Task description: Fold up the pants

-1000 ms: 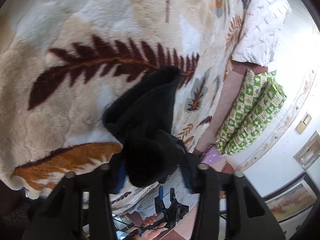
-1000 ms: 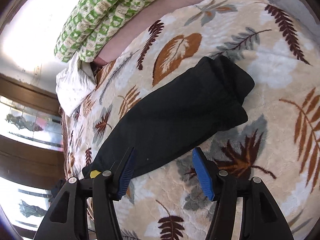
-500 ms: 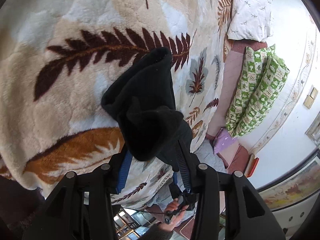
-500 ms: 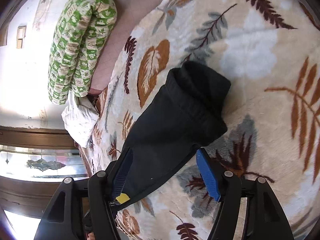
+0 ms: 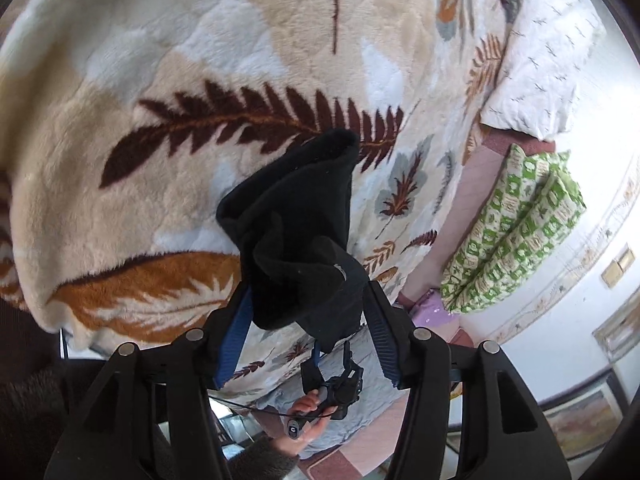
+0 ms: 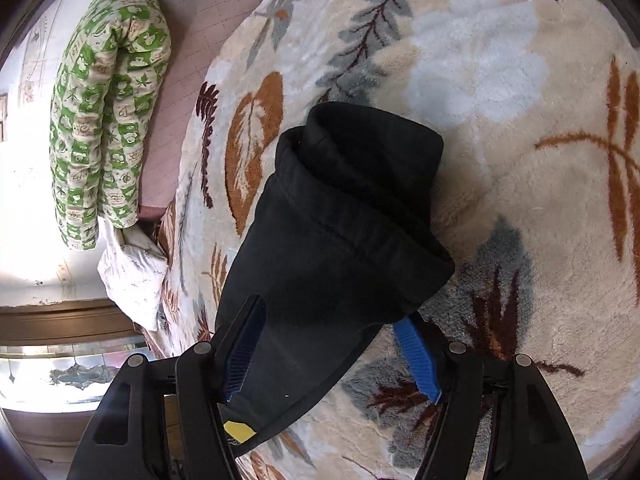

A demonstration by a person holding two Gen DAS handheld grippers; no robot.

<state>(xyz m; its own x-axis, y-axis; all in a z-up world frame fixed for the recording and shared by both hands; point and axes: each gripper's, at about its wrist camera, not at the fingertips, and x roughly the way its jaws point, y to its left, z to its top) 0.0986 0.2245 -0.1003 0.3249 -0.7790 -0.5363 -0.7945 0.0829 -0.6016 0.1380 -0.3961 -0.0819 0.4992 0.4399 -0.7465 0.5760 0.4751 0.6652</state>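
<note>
Pants (image 6: 344, 240) now lie further in between the right claw's (image 6: 332, 352) spread fingers; left claw (image 5: 308, 320) keeps pinching their bunched end above the blanket (image 5: 200, 60).

Leaf-patterned blanket (image 6: 500, 80) (plush) carries black pants (image 6: 340, 232).

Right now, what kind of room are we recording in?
Most likely a home bedroom. The black pants lie on a bed covered by a cream plush leaf-print blanket, with a folded green-and-white patterned quilt and a white pillow at its edge.
</note>
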